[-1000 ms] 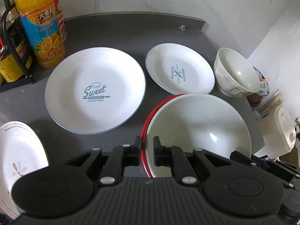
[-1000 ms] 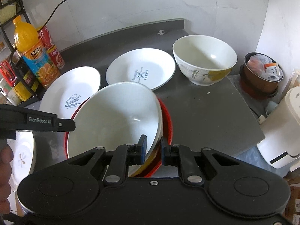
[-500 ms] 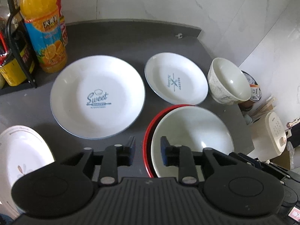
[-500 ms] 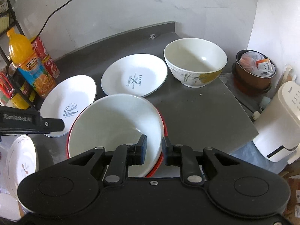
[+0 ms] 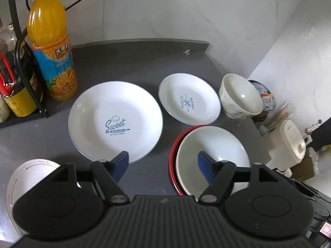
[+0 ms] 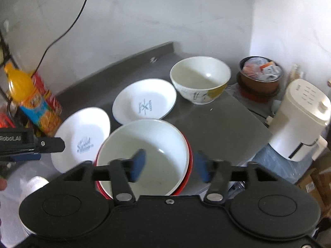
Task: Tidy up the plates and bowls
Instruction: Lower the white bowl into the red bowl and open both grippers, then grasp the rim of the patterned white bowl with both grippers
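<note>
White bowl [image 5: 213,157], nested in red-rimmed bowl [image 6: 189,161], near right of grey counter [image 5: 128,62]: released a moment ago. Left gripper [image 5: 162,162] and right gripper [image 6: 169,166] now spread wide, empty. Stacking step judged complete; plates remain.

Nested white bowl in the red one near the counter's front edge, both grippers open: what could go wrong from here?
1. The white bowl sits off-centre in the red bowl, close to the counter front edge; a nudge could tip the pair off.
2. The right gripper straddles that rim; reclosing could lever the bowl.
3. The left gripper hangs over the Sweet plate edge and may clip it.
</note>
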A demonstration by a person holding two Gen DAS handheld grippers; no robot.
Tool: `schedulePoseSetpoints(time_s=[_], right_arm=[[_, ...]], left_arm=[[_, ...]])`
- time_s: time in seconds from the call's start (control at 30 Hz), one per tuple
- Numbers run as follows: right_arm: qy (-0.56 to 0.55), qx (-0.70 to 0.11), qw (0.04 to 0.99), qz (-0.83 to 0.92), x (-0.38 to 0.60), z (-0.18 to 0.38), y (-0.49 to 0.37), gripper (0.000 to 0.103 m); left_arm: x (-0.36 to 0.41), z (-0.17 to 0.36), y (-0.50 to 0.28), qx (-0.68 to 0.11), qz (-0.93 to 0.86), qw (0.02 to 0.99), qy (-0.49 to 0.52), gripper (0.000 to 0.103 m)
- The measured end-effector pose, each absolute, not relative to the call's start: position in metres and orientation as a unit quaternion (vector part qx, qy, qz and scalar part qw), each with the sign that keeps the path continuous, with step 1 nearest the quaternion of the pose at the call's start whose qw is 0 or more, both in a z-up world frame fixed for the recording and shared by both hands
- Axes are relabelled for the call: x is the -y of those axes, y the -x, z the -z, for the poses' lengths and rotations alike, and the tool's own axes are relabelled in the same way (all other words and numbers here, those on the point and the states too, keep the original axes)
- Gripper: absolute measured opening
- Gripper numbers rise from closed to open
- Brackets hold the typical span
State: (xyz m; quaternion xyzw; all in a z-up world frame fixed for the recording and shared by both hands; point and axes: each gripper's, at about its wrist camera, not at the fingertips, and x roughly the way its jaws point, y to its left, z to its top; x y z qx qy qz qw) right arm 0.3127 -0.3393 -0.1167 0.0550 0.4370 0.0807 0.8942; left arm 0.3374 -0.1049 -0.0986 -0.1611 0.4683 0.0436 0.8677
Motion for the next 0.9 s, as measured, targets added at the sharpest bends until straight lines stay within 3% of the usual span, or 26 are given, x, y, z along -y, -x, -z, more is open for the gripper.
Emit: schedulePoseSetpoints(time_s=[0.17,0.43,0.9], right_arm=[[-0.091,-0.422,0.901,-0.049,0.335,0.104,-0.292,0.081],[-0.116,-0.406,0.906,-0.021,0.327,0.093,-0.272,0.091],[-0.134,-0.385,0.912,-0.035,0.349,0.087,-0.311,0.094]], left_arm=[[0.092,0.088,-0.326,-0.463,-0.02,0.873,0.154,0.08],[0.077,0.087,-0.317,-0.469,-0.007,0.871,0.15,0.083],[0.095,0.089,-0.354,-0.463,-0.01,0.873,0.15,0.083]])
